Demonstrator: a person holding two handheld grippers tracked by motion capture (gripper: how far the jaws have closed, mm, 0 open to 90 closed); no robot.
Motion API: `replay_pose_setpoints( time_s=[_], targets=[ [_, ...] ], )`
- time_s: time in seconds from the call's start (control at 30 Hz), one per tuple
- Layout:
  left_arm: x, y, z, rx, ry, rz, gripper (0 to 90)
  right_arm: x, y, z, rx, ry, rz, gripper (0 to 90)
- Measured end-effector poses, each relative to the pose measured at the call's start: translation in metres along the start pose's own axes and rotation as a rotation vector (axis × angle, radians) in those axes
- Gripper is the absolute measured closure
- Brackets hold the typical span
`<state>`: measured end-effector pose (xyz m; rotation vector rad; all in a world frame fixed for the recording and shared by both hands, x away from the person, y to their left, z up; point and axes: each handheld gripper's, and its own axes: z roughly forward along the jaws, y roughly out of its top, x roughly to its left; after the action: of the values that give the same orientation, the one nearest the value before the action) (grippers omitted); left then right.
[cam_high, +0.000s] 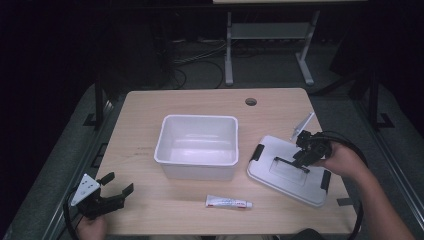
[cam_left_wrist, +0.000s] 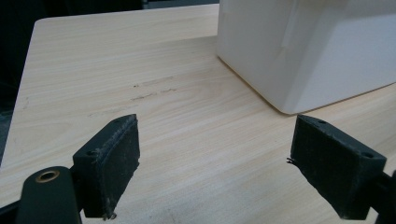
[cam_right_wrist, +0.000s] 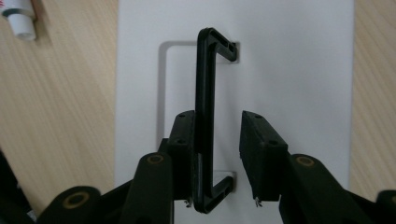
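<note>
We'd grab the light, stiff lid (cam_high: 290, 170) by its black handle (cam_right_wrist: 205, 121); right gripper (cam_right_wrist: 217, 135) narrowly open around it, left gripper (cam_left_wrist: 215, 154) wide, empty.

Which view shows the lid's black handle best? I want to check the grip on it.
The right gripper view: the black handle stands raised off the white lid, between the parted jaws of the right hand-held gripper. The high view shows it small, partly behind that gripper.
</note>
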<state>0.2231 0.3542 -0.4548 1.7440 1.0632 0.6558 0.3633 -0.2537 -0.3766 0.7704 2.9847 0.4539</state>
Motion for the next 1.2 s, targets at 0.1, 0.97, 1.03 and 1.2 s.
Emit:
replay_pose_setpoints(
  time_s=[0.1, 0.97, 1.03, 1.2],
  targets=[
    [0.0, 0.0, 0.0, 0.001, 0.0, 0.001, 15.0, 0.005, 0.0, -0.004, -0.002, -0.008, -0.007, 61.4],
    [-0.001, 0.0, 0.0, -0.001, -0.001, 0.001, 15.0, 0.074, 0.023, -0.013, -0.014, -0.034, -0.165, 53.5],
    [-0.001, 0.0, 0.0, 0.0, -0.001, 0.001, 15.0, 0.075, 0.024, -0.012, -0.015, -0.029, -0.167, 53.3],
    [-0.001, 0.0, 0.0, -0.001, -0.001, 0.001, 15.0, 0.085, 0.028, -0.006, -0.015, -0.023, -0.189, 51.1]
  ],
)
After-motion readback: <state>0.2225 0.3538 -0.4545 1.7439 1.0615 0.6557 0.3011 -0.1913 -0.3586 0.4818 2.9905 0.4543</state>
